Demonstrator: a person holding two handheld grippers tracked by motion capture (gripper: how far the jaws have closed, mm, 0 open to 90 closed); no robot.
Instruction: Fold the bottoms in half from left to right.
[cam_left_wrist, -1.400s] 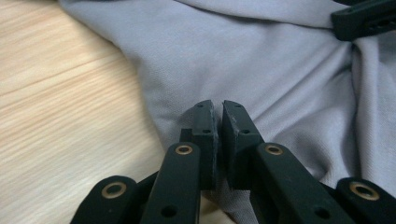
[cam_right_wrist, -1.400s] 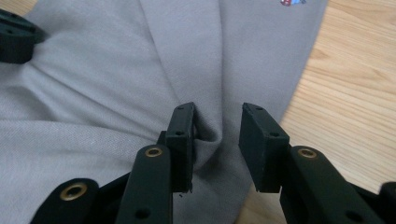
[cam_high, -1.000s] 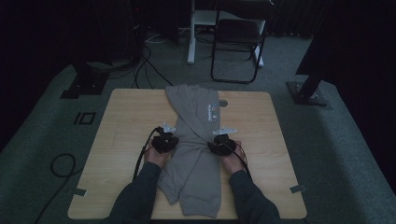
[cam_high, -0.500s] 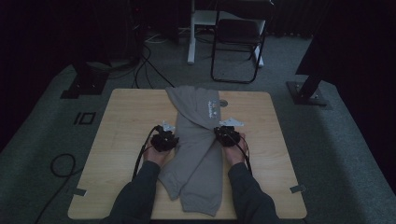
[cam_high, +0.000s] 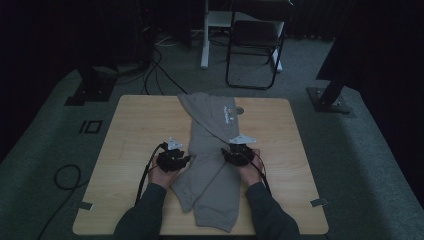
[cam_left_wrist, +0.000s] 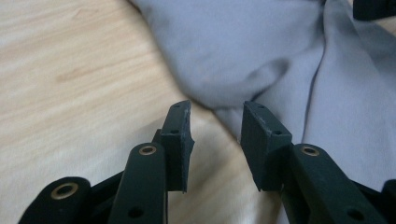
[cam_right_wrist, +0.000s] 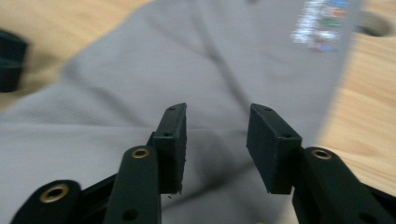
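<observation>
A grey garment with a small printed logo lies folded lengthwise down the middle of the wooden table. My left gripper sits at its left edge. In the left gripper view its jaws have just been opening; they stand apart over bare wood with nothing between them, and the garment's edge lies just beyond. My right gripper hovers over the garment's right side. Its jaws have also just been opening, with only grey cloth beneath them.
A round hole in the tabletop sits beside the logo. Behind the table stand a black chair and a white desk leg. Stand bases and a cable loop lie on the floor.
The left gripper has drawn back off the garment's left edge toward the person. The right gripper went a little forward, then came back. Both grippers' jaws now stand apart.
</observation>
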